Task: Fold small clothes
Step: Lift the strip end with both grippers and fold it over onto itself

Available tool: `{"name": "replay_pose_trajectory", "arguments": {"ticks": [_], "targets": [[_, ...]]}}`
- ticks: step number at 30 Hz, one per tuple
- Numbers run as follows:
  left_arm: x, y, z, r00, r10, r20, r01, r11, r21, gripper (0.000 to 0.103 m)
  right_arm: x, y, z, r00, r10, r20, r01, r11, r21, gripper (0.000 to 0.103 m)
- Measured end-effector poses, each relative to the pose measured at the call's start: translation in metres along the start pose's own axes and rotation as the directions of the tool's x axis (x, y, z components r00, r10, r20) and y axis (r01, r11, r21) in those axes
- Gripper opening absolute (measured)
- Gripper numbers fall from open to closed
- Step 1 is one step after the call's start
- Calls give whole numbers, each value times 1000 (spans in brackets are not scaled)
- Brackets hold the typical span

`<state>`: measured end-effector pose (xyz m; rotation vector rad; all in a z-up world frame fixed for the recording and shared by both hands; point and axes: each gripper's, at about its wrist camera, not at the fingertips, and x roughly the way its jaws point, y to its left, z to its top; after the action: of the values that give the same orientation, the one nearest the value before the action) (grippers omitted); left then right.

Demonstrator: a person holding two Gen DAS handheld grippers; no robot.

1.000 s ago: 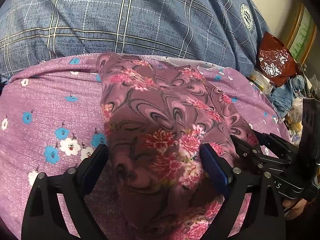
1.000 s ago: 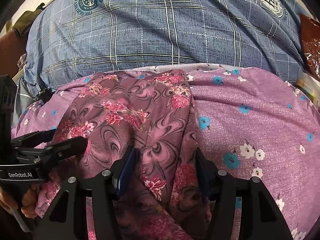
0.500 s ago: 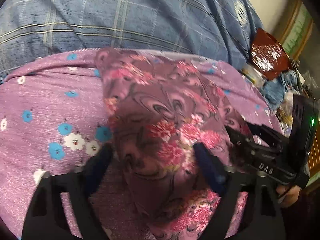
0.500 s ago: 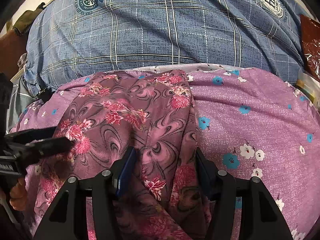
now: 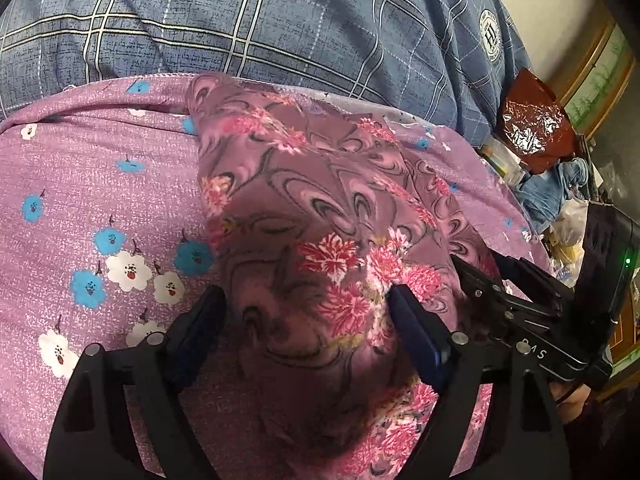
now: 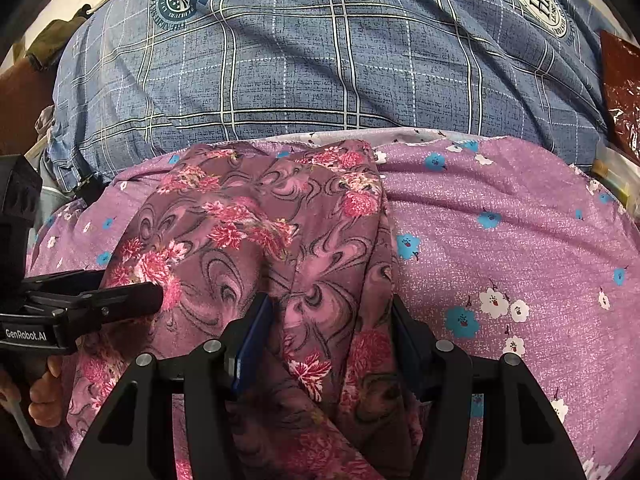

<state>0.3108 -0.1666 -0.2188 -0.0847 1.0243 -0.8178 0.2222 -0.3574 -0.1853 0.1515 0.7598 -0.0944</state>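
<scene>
A small plum garment (image 5: 320, 216) with pink flowers and grey swirls lies bunched on a purple floral cloth (image 5: 100, 200). My left gripper (image 5: 304, 320) has its jaws wide apart around the near end of the garment, which bulges between them. My right gripper (image 6: 328, 320) straddles a raised fold of the same garment (image 6: 260, 220), jaws apart with cloth filling the gap. The left gripper's fingers (image 6: 120, 300) reach in from the left in the right wrist view. The right gripper (image 5: 512, 304) shows at the right in the left wrist view.
A blue plaid quilt (image 6: 320, 60) with round crests rises behind the purple cloth (image 6: 500, 220). A dark red foil bag (image 5: 536, 128), blue fabric and clutter sit at the far right. A brown surface (image 6: 20, 92) shows at the left edge.
My left gripper swung briefly and came back to nearly the same spot, a little closer to the garment. The garment's shape and my right gripper hardly changed.
</scene>
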Motion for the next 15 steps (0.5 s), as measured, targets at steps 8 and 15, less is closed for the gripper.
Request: {"name": "replay_pose_trajectory", "arguments": {"ticks": [8,15], "targets": [[-1,-6,0,1000,-9,13,8,1000,18,73,2,-4,2,1000,17,-9,-17,1000,23,62],[4,-9,-1,1000,-5,19,4,1000,9,83,12,-20,-1,996,80,-35,-75,987,141,74]]}}
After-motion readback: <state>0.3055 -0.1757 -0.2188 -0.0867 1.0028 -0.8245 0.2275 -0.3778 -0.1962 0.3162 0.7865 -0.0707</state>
